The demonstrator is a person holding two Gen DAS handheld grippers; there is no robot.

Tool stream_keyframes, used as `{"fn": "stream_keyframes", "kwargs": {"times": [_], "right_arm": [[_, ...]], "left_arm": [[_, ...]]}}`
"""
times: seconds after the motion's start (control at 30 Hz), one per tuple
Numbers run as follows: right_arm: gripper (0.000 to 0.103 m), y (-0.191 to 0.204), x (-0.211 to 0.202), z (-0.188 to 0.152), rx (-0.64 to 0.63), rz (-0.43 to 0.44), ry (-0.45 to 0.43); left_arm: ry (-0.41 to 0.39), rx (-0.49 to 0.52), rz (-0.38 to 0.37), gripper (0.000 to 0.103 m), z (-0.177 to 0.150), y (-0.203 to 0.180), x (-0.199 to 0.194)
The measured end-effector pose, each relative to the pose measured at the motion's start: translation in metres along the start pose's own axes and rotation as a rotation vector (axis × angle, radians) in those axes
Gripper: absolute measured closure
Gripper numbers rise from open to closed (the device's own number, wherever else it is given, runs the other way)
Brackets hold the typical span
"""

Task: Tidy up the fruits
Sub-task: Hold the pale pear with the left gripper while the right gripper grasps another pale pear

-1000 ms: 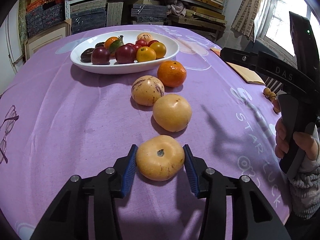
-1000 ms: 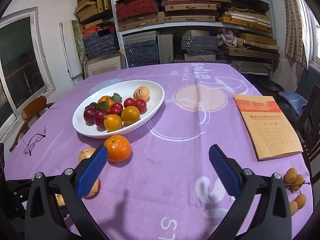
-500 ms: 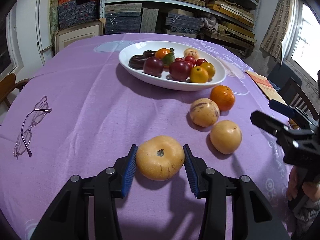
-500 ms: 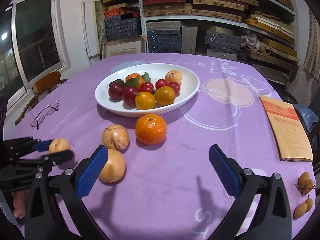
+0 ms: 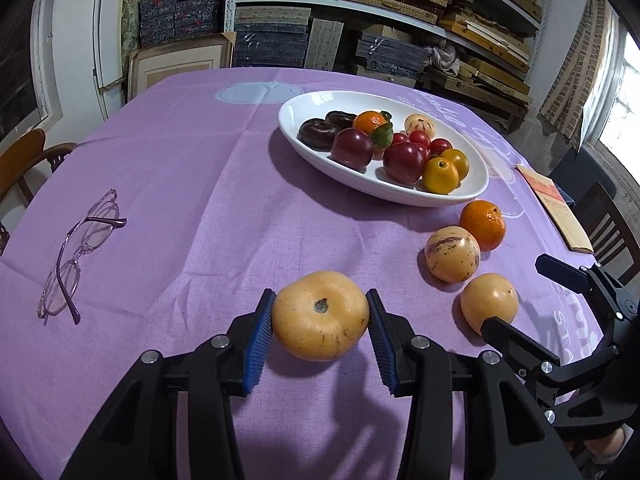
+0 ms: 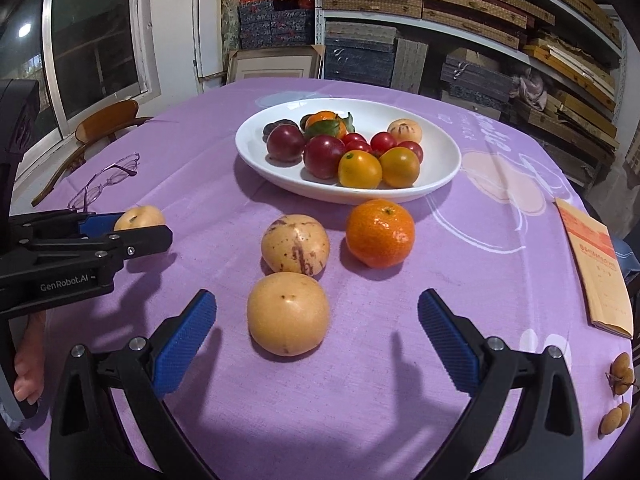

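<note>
Your left claw (image 5: 320,326) is clamped on a pale yellow fruit (image 5: 320,315), both blue pads flat against its sides and the stem scar facing up. It looks to be lifted just clear of the purple table (image 5: 192,184), though I cannot say for sure that it is off the cloth. Keep that squeeze even and carry it level so the round fruit does not roll out between the pads.

Your right claw (image 6: 316,334) stands wide with nothing in it, poised around a second yellow fruit (image 6: 288,314) that lies on the cloth between its fingers, not touched by either pad. That fruit sits left of the middle of the gap, so shift the claw a little to the left before you close, and come down low enough that the pads meet its widest part.

Just beyond it a speckled fruit (image 6: 295,243) nearly touches it, with an orange (image 6: 380,233) beside that; close gently so you do not knock either one.

Further out is the white bowl (image 6: 440,176), already crowded with plums and tomatoes. Its free room is at the right-hand end, so aim there.
</note>
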State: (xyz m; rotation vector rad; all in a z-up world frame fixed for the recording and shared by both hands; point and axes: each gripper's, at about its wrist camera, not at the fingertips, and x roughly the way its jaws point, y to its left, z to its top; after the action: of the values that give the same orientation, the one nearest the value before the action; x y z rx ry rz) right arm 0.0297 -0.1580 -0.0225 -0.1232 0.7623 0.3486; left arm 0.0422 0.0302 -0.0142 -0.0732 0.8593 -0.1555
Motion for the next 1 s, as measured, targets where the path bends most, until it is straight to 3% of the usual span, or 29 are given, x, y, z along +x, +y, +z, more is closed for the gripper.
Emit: {"fn": "stream_keyframes", "kwargs": {"times": [0.4,0.47,0.53,0.73,0.83,1.0], "right_arm": [[0.005,0.001,0.005,0.002,-0.014,-0.001,0.024],[0.013,0.0,0.006,0.002,-0.007,0.005,0.03],[0.038,-0.002,0.011,0.002,0.0,0.017,0.055],[0.041,-0.003,0.015,0.001,0.005,0.038,0.08],[0.058,0.0,0.016,0.0,-0.009,0.047,0.086],[0.058,-0.001,0.016,-0.001,-0.001,0.057,0.086]], "left_arm": [[0.01,-0.009,-0.008,0.057,-0.001,0.001,0.004],[0.011,-0.009,-0.007,0.057,-0.001,0.001,0.004],[0.013,-0.009,-0.007,0.057,-0.001,0.001,0.005],[0.015,-0.009,-0.007,0.057,-0.001,0.001,0.006],[0.017,-0.008,-0.004,0.057,-0.002,0.001,0.007],[0.016,-0.003,0.007,0.057,-0.002,0.0,0.008]]}}
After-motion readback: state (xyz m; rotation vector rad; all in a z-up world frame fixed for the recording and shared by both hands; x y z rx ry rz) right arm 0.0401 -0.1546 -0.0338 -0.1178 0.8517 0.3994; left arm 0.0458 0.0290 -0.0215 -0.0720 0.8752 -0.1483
